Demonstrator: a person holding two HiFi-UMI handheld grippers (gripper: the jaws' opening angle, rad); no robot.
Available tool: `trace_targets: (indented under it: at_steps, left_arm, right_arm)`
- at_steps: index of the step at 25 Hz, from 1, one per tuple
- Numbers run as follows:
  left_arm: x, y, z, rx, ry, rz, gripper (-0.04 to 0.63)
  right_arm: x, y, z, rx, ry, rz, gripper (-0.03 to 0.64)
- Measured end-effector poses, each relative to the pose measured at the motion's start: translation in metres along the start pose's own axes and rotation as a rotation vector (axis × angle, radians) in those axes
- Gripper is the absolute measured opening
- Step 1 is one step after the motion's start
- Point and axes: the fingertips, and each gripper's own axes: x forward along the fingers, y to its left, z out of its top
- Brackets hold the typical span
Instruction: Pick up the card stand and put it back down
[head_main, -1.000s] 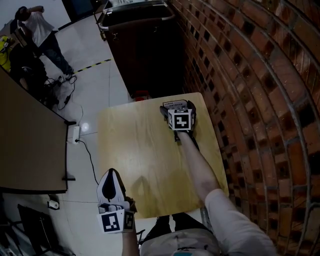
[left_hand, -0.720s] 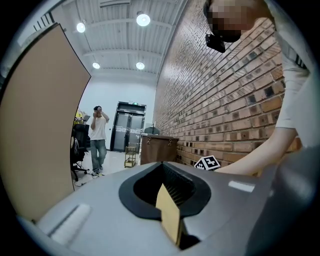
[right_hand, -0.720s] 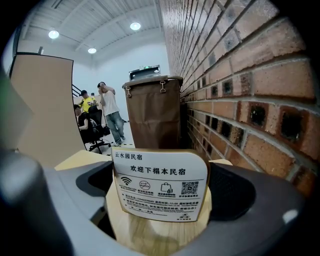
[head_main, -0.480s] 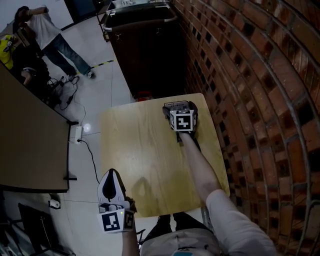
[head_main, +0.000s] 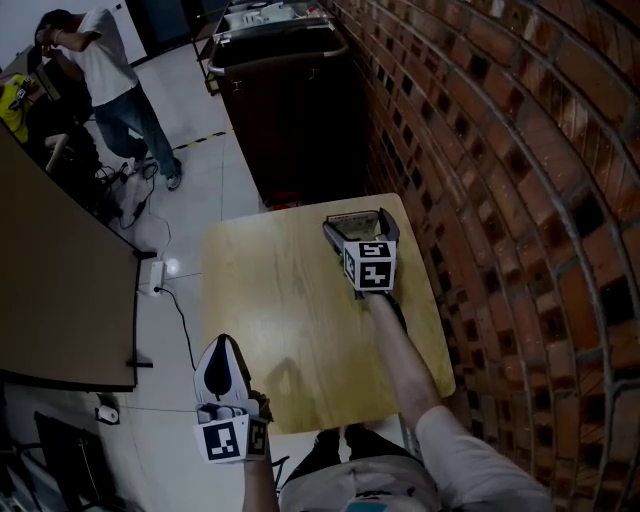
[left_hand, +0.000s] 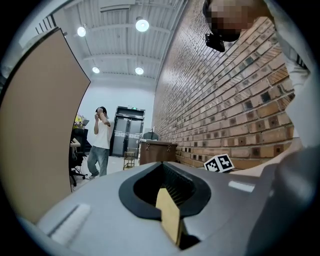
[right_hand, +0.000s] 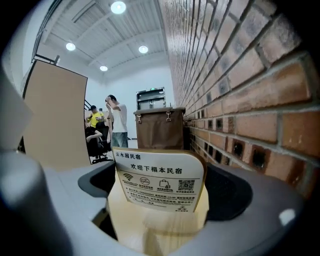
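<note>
The card stand (right_hand: 160, 186) is a small wooden base with an upright printed card in it. It stands between the jaws of my right gripper (right_hand: 161, 172), its edges against both pads, tilted a little to one side. The head view puts the right gripper (head_main: 356, 229) at the far right corner of the light wooden table (head_main: 270, 300), shut on the card stand (head_main: 348, 217). My left gripper (head_main: 222, 348) hangs off the table's near left corner, jaws together and nothing in them. In its own view the left gripper (left_hand: 163, 169) points across the room.
A brick wall (head_main: 500, 200) runs close along the table's right side. A dark wooden cabinet (head_main: 290, 90) stands just beyond the far edge. A brown partition (head_main: 50, 280) is at the left, with a power strip (head_main: 152, 270) and cables on the floor. A person (head_main: 110, 70) stands far off.
The right gripper has drawn slightly back toward me with the card stand between its jaws. The person in the background has walked to the right. The left gripper has not moved.
</note>
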Motion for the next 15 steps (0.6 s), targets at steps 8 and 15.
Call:
trace_targets:
  at_steps: [8,15]
  left_arm:
    - [-0.014,-0.003,0.015,0.007,-0.057,-0.019,0.005]
    - [-0.028,-0.009,0.036,0.045,-0.112,-0.018,0.005]
  right_arm:
    - [-0.130,0.035,0.056,-0.022,-0.188,0.070,0.531]
    - [-0.233,0.068,0.077,-0.004,-0.250,0.124,0.531]
